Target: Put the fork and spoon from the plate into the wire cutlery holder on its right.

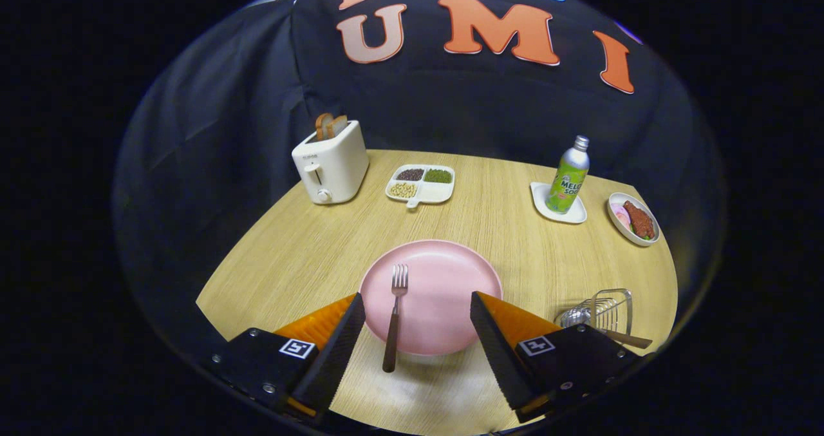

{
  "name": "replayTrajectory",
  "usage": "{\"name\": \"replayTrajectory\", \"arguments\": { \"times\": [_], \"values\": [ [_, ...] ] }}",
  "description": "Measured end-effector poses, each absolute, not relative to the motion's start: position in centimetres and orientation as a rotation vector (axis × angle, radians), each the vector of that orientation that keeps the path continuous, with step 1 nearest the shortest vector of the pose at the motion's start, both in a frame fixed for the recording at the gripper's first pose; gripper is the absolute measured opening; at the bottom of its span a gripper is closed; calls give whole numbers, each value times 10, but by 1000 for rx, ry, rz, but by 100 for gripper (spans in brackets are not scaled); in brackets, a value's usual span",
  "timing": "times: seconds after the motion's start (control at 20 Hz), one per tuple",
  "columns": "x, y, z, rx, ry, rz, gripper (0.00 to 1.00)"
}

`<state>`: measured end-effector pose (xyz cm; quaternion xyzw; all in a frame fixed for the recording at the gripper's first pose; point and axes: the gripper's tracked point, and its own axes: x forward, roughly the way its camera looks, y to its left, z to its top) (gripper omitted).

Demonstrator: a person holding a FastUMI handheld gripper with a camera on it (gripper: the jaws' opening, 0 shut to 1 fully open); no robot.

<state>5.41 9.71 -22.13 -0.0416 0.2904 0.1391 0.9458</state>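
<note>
The fork [395,313] lies on the pink plate [450,275], tines pointing away toward the far side of the table [502,185], its dark handle running back over the plate's near rim onto the wood. In the gripper view it sits between the two fingers, nearer the left one. The gripper [417,330] is spread wide and holds nothing; neither finger touches the fork or the plate.

I judge the fork light, stiff and slim, its metal neck likely slippery; the overhanging handle end looks the best place to pinch, since it stands clear of the plate's surface.

The wire cutlery holder [602,310] stands to the right of the plate, partly behind the right finger. A brown handle [634,341] pokes from it; this may be the spoon, but I cannot tell.

Counted: one fork, one plate, one holder, one toaster [329,162] with two slices, one divided dish [421,183], one bottle [568,175] on a coaster, one small bowl of food [634,218].
</note>
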Motion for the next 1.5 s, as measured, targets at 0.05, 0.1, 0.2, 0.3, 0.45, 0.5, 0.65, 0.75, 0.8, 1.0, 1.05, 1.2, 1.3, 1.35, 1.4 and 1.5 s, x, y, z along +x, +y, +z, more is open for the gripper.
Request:
{"name": "replayTrajectory", "arguments": {
  "times": [0.05, 0.1, 0.2, 0.3, 0.45, 0.5, 0.65, 0.75, 0.8, 1.0, 1.05, 1.2, 1.3, 1.35, 1.4, 1.5],
  "values": [
    [57, 104, -229, -89, 600, 292, 98],
    [58, 108, -237, -100, 617, 298, 96],
    [66, 112, -251, -126, 630, 294, 92],
    [71, 117, -264, -136, 653, 294, 86],
    [79, 123, -281, -149, 679, 294, 76],
    [81, 125, -287, -154, 689, 296, 74],
    [87, 126, -302, -172, 704, 280, 66],
    [92, 126, -312, -180, 717, 266, 55],
    [93, 126, -317, -177, 723, 259, 49],
    [96, 126, -333, -156, 749, 242, 36],
    [96, 126, -336, -153, 753, 238, 32],
    [101, 121, -330, -146, 721, 208, 9],
    [97, 124, -324, -114, 721, 223, 5],
    [95, 124, -319, -106, 724, 234, 5],
    [93, 122, -314, -108, 722, 240, 5],
    [90, 116, -300, -108, 712, 249, 5]
  ]
}}
